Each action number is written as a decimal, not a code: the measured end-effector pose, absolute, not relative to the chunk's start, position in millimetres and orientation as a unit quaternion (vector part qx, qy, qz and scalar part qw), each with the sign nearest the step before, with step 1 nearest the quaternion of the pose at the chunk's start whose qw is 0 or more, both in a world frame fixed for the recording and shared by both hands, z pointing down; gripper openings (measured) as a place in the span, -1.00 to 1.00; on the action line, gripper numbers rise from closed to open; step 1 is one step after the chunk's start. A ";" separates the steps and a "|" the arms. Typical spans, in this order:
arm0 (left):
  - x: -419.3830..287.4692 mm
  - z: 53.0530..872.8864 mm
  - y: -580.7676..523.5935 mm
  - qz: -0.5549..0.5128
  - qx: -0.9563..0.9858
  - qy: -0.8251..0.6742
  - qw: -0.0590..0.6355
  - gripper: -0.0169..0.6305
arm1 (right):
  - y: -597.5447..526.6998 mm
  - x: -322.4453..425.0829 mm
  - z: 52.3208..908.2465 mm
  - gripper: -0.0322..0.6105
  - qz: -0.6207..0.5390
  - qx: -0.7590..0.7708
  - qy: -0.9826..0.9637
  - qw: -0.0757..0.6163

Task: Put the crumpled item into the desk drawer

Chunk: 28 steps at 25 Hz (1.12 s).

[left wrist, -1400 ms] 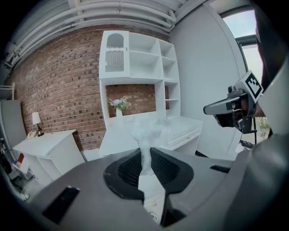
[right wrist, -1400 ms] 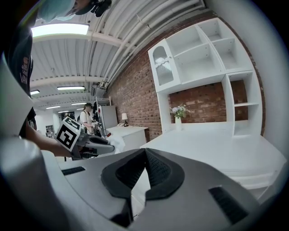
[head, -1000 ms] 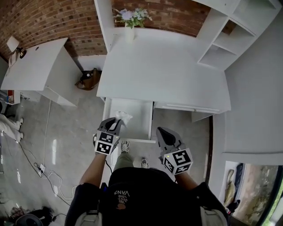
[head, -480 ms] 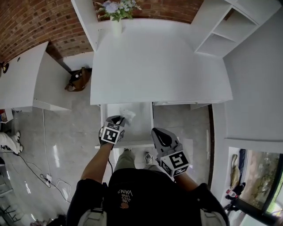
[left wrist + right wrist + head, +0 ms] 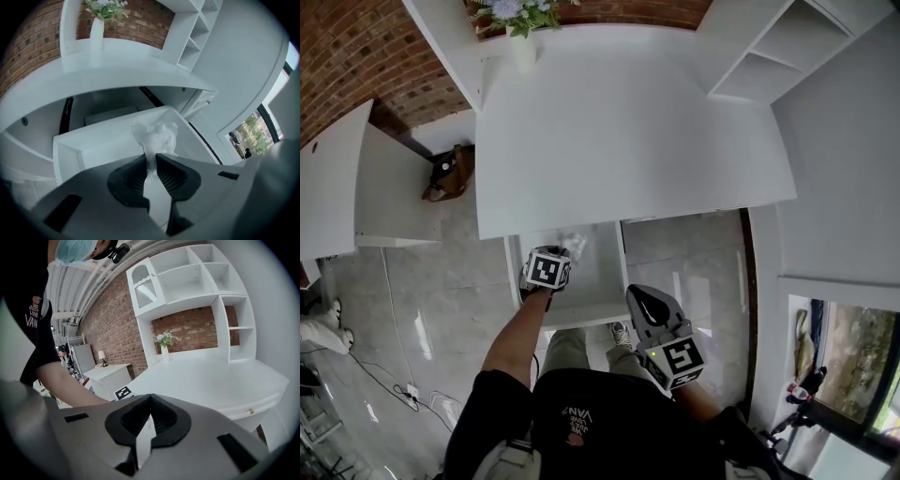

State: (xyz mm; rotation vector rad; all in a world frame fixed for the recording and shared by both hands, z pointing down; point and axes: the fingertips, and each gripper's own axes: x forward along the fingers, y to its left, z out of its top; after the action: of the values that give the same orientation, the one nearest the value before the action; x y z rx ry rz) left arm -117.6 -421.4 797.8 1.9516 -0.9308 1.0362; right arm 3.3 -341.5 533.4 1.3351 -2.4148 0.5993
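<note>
Left gripper view | left tool (image 5: 151, 158) clamped on crumpled white paper wad (image 5: 155, 137), now deeper over open white counter drawer (image 5: 93, 140) | release seems next | right tool (image 5: 150, 404) closed, empty

Black shirt (image 5: 600, 429): "VAN" lettering; nothing else legible.

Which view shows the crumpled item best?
Left gripper view: the crumpled item sits centre, pinched between the left gripper's jaws over the open drawer. Head view shows only a small white scrap; right gripper view, nothing.
</note>
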 end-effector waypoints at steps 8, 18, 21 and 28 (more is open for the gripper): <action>-118.2 836.5 -443.3 0.378 0.738 -0.389 0.400 -0.76 | -352.8 7.4 549.0 -0.90 0.223 0.484 -0.831 0.160; -129.4 863.4 -466.6 0.317 0.714 -0.451 0.432 -0.76 | -355.2 1.0 562.4 -0.90 0.233 0.483 -0.827 0.166; -135.2 866.0 -469.3 0.306 0.715 -0.462 0.426 -0.75 | -352.9 0.0 566.6 -0.90 0.236 0.483 -0.826 0.171; -143.4 867.5 -461.4 0.279 0.707 -0.484 0.434 -0.50 | -349.5 -2.6 566.5 -0.90 0.232 0.476 -0.831 0.171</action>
State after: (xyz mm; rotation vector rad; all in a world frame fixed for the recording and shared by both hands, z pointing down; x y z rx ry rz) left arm -143.4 -461.4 867.5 1.7610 -1.2057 0.6940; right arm -2.6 -349.5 566.5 1.3512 -2.3597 0.6588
